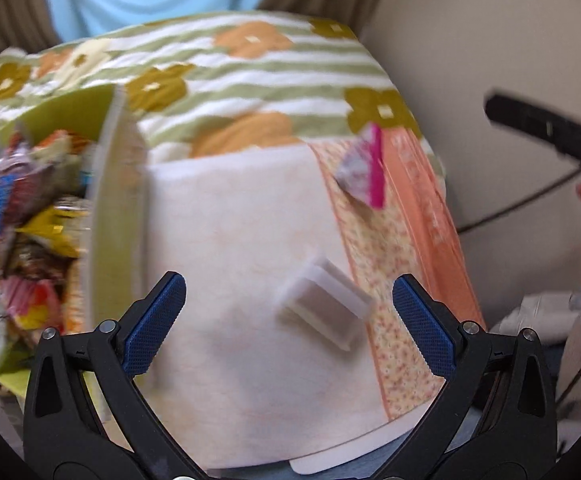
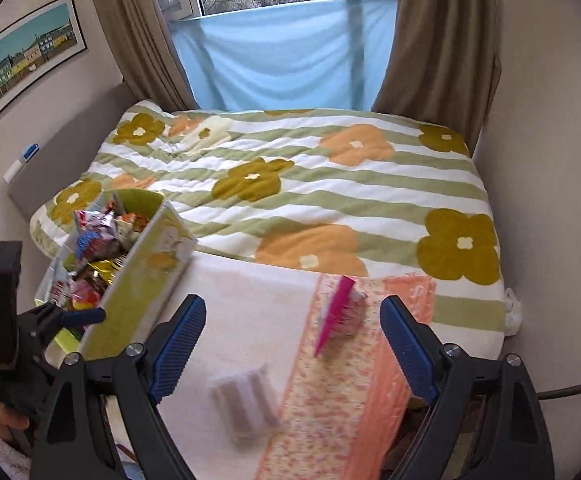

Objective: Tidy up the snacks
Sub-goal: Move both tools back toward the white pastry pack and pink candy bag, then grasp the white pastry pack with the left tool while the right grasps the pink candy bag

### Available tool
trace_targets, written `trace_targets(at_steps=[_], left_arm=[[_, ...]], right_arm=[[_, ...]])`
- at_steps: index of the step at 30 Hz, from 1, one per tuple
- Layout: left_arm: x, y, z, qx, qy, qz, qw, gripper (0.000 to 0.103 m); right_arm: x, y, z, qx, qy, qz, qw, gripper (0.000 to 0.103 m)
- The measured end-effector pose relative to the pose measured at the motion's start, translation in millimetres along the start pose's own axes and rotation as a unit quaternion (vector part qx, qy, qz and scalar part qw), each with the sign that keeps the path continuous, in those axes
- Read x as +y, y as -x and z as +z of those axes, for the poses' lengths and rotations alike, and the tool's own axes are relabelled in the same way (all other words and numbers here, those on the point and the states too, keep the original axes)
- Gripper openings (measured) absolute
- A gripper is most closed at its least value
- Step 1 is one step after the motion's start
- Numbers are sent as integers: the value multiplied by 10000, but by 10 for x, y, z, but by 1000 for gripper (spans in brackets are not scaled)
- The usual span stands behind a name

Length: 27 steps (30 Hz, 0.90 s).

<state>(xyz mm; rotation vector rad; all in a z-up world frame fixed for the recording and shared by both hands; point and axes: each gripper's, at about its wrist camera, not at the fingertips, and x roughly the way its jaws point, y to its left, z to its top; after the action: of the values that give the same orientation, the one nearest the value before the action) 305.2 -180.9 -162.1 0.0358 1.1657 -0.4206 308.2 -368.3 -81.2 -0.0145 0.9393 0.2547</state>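
One green box (image 2: 138, 288) heaped with snack packets, one pink-edged packet (image 2: 340, 316), one white wrapped snack (image 2: 246, 404), two grippers.

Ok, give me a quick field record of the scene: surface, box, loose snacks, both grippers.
surface: pale cloth with an orange patterned strip, laid on a flowered bedspread
box: green box at the cloth's left edge, full of wrapped snacks
loose snacks: pink-edged packet on the strip; white wrapped snack on the cloth
left gripper: open, empty, above the white snack
right gripper: open, empty
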Motion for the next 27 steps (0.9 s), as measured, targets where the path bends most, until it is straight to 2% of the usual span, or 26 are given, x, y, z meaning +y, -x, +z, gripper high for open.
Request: trace_targets(at_steps=[5,11,16,19,25,27], left_arm=[[-406,-520,-141,673,-829,247,9940,103],[-503,-1019,-323,1275,-1379,214,9820,103],[-502,-1247,-393,1394,-1658,150,9761,103],[-525,-1350,-413,1442,-1748,47,9740,103],[-539,-1506,-434,1432,-1998,243,9690,103],[-524,-1545,-416,1422,-1998,189,9693,103]], right_arm=[[-274,-196,-96,270,-95,158,9995,87],[-505,-597,-229,662,-419,276,9965,87],[-625,-1057,-393,1101,-570,217,9920,87],[-636,-1244,-446,1226,-472,155,9912,87],[-582,-1515,-493,1409,-277,94,9896,87],[-569,-1584,-495,1415,-166,3,9898,87]])
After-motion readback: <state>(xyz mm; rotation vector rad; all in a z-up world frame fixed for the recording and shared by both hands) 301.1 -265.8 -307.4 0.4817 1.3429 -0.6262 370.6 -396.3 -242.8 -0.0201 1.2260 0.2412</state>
